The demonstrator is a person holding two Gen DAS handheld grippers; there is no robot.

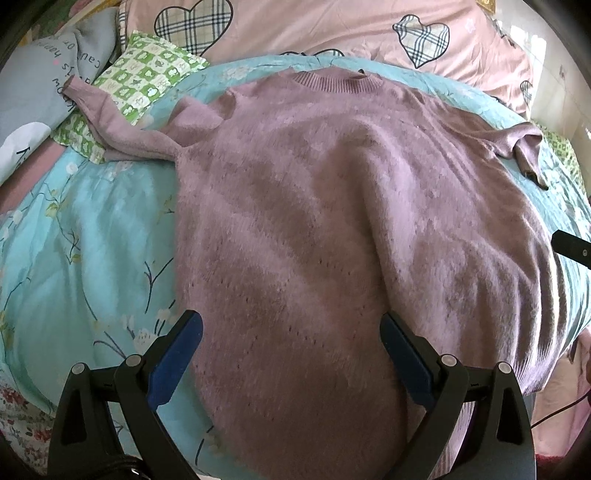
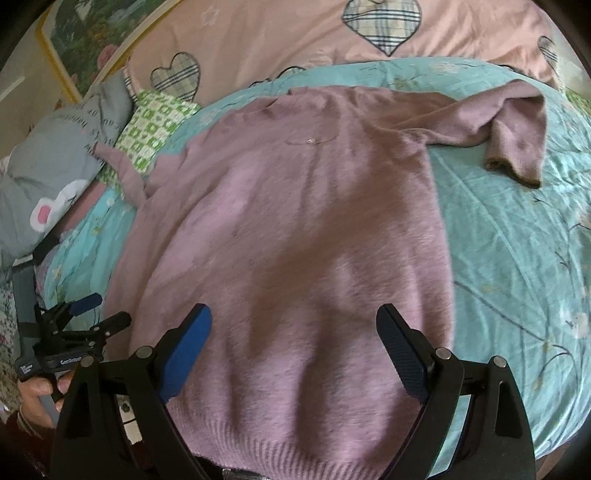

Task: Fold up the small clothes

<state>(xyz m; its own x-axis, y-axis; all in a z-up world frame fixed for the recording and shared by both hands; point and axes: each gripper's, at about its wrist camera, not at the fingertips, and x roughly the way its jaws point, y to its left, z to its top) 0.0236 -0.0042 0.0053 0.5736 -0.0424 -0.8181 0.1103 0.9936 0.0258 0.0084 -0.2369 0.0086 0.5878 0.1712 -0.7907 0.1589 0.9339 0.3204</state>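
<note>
A mauve fuzzy sweater lies spread flat on the teal floral bedspread, collar at the far side, hem nearest me. Its left sleeve drapes over a green checked pillow; its right sleeve is bent back on the bedspread. My left gripper is open and empty above the sweater's lower left part; it also shows in the right wrist view. My right gripper is open and empty above the hem; its finger shows at the left view's right edge.
A green checked pillow and a grey printed cushion lie at the far left. A pink pillow with plaid hearts runs along the back. A person's hand holds the left gripper at the bed's near left edge.
</note>
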